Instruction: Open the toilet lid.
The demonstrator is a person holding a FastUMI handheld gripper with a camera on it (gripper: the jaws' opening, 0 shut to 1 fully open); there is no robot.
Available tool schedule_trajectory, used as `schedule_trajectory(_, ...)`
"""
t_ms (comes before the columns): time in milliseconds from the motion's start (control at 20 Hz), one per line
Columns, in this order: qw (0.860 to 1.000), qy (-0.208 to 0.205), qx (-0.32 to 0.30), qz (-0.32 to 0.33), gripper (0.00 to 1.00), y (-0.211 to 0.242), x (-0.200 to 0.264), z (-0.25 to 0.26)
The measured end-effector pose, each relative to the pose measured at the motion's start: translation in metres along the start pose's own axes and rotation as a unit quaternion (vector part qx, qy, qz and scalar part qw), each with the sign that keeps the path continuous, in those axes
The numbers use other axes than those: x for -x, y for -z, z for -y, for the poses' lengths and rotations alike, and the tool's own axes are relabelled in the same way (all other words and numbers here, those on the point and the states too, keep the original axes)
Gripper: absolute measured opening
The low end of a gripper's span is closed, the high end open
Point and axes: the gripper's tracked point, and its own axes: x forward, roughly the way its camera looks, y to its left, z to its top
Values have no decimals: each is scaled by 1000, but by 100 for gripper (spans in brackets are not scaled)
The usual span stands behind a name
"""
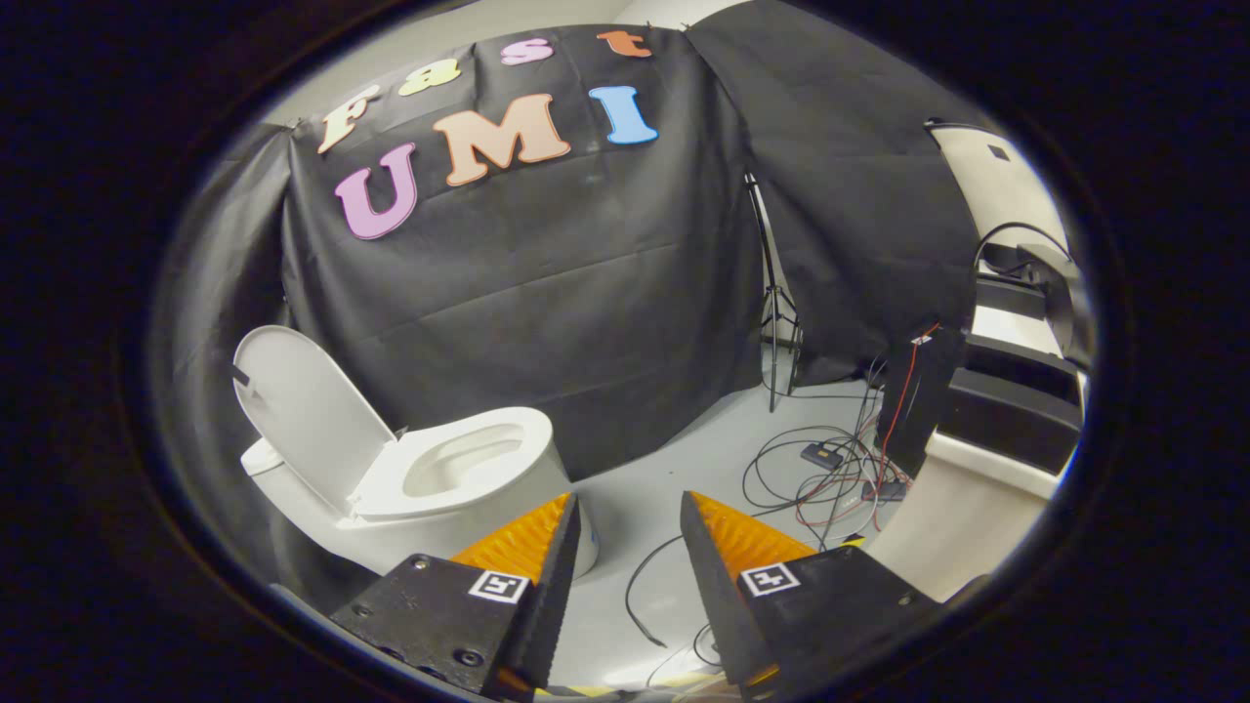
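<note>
Readable text: none.
Fingers (518, 557): each carries a square black-and-white marker tag (498, 586), a pattern without letters or numbers.

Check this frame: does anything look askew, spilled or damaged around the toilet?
Nothing looks damaged or spilled. The toilet lid stands raised, the bowl open. Loose cables sprawl across the floor beyond the fingers, untidy. The gripper is open, holding nothing.

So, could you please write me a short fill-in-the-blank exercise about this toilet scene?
1. The toilet lid stands ____, leaning toward the black cloth wall.
2. The gripper has its fingers ____, with nothing between them.
3. Loose ____ lie tangled on the floor beyond the fingers, beside the tripod.

Missing words: raised; open; cables
</note>
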Motion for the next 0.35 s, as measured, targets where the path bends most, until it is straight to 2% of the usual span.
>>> schedule_trajectory(350,1000,-1,-1,-3,64,0,0,1)
